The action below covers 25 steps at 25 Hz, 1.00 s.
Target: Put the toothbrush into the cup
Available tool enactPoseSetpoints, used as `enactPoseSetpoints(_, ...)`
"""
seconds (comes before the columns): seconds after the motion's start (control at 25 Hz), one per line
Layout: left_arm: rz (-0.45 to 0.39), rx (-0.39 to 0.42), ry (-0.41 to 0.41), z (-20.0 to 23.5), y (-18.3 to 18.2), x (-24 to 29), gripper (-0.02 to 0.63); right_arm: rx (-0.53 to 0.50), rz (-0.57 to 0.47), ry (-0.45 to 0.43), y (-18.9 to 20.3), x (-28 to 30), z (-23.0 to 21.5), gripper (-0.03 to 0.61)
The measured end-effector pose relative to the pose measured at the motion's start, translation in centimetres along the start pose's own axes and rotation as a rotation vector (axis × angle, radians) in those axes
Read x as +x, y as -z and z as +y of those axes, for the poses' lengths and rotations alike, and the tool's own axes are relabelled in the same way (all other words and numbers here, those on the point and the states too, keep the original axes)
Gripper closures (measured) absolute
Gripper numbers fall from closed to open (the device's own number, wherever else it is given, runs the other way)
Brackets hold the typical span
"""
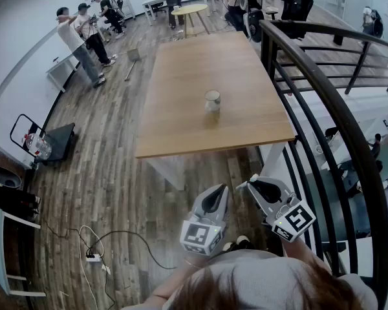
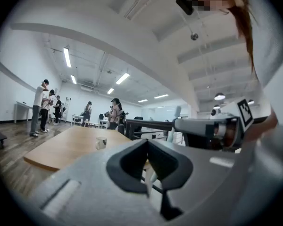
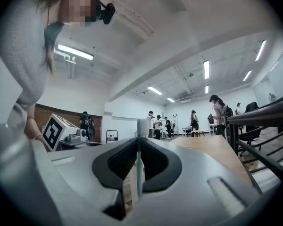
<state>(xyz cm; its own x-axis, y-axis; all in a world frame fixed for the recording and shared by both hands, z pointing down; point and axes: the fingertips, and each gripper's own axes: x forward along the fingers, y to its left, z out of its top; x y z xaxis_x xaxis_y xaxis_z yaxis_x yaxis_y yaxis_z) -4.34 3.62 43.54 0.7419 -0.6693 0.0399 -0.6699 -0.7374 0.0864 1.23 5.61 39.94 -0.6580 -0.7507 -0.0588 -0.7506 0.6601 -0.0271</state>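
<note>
Small pale translucent cup stands upright on the long light-wood table, roughly mid-table and a bit toward the table's near end, alone on the top. The cup's inside is too small to read in the head view. In the left gripper view the same cup shows as a tiny pale shape on the table top, contents again unreadable.

Right gripper is clenched on a thin white toothbrush. The handle is pinched between the dark ribbed pads and stands upright, with the bristle head poking up above the jaw tips. In the left gripper view the toothbrush sticks up from the right gripper, well short of the table. In the head view the right gripper sits off the table's near edge, on the person's side and well apart from the cup.

Left gripper has its jaws pressed together and grips nothing. In the head view the left gripper is just beside the right one, also off the table's near edge.

A black curved metal railing runs along the table's right side. Several people stand off the table's far left corner. A clear plastic bottle rests on a black cart left of the table, contents not readable.
</note>
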Motion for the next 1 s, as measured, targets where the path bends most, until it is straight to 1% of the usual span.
enactPoseSetpoints(0.36, 0.003, -0.001, -0.003, -0.1, 0.0, -0.2, 0.614, 0.002, 0.001, -0.01, 0.1, 0.0, 0.4, 0.554)
enactPoseSetpoints(0.68, 0.01, -0.004, -0.006, -0.2, 0.2, 0.5, 0.614, 0.006, -0.022, -0.011, 0.0, -0.2, -0.5, 0.552)
enactPoseSetpoints(0.8, 0.012, -0.002, -0.008, -0.2, 0.2, 0.9, 0.614, -0.007, -0.038, -0.009, -0.3, -0.3, -0.9, 0.552)
enactPoseSetpoints(1.0, 0.011, 0.006, -0.013, -0.4, -0.1, 2.4, 0.614, 0.004, -0.063, -0.018, -0.9, -0.3, -2.5, 0.554)
